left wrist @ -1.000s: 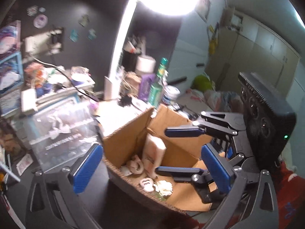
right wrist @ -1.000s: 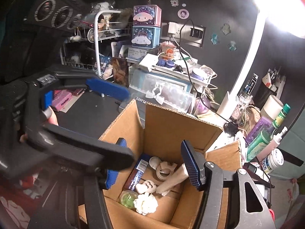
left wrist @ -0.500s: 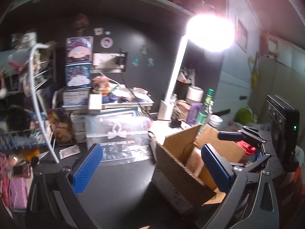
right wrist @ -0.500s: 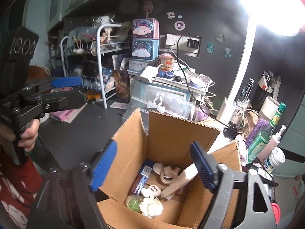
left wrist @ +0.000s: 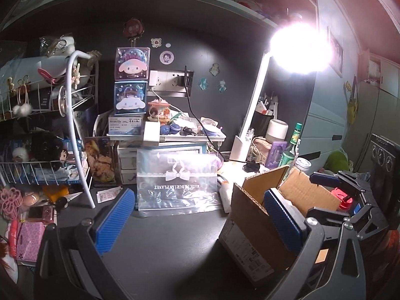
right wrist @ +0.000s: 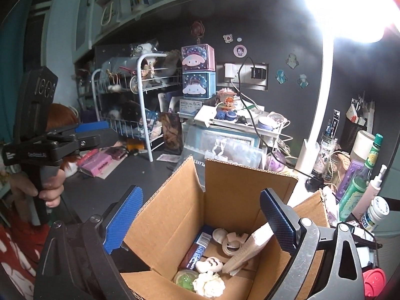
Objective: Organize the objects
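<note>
The cardboard box (right wrist: 225,207) stands open on the dark desk (left wrist: 162,237), toward its right side. Inside lie a white flower (right wrist: 208,285), a green ball (right wrist: 185,280) and a tan block (right wrist: 246,250). The right gripper (right wrist: 200,221) hangs over the box, jaws spread wide — empty. The left gripper (left wrist: 197,218), jaws also wide and empty, sits just left of the box, before a clear bag (left wrist: 175,182).

A white lamp (left wrist: 252,115) glares over the bench's (left wrist: 162,245) back edge. Two cartoon boxes (left wrist: 131,92) are stacked against the dark wall, beside a white wire rack (left wrist: 45,150) at the left edge. Stickers (right wrist: 291,61) dot the wall above a socket strip (right wrist: 246,75).
</note>
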`<state>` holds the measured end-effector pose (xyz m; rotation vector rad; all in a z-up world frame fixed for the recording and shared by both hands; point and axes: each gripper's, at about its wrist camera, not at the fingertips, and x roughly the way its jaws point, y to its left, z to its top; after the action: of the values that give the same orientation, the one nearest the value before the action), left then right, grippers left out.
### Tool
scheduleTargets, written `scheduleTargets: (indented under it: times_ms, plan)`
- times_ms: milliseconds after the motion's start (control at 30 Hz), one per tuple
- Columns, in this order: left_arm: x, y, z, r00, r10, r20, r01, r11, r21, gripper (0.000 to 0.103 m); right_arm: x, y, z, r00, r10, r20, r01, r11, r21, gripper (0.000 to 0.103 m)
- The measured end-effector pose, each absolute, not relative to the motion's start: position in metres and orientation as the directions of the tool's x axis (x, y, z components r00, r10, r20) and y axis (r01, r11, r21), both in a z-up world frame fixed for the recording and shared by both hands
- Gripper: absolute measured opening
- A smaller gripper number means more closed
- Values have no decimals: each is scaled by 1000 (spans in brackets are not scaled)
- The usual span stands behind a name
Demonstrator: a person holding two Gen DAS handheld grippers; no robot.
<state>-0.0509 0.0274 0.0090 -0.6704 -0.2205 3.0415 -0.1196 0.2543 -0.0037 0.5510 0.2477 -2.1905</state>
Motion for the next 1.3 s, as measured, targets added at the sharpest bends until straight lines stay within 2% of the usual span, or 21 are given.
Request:
scheduleTargets:
  times_ms: [1300]
  plan:
    - [-64, 28, 2, -901, 28, -434, 21, -994, -107, 103, -115, 254, -2, -566, -697, -440, 765, -643, 35, 94]
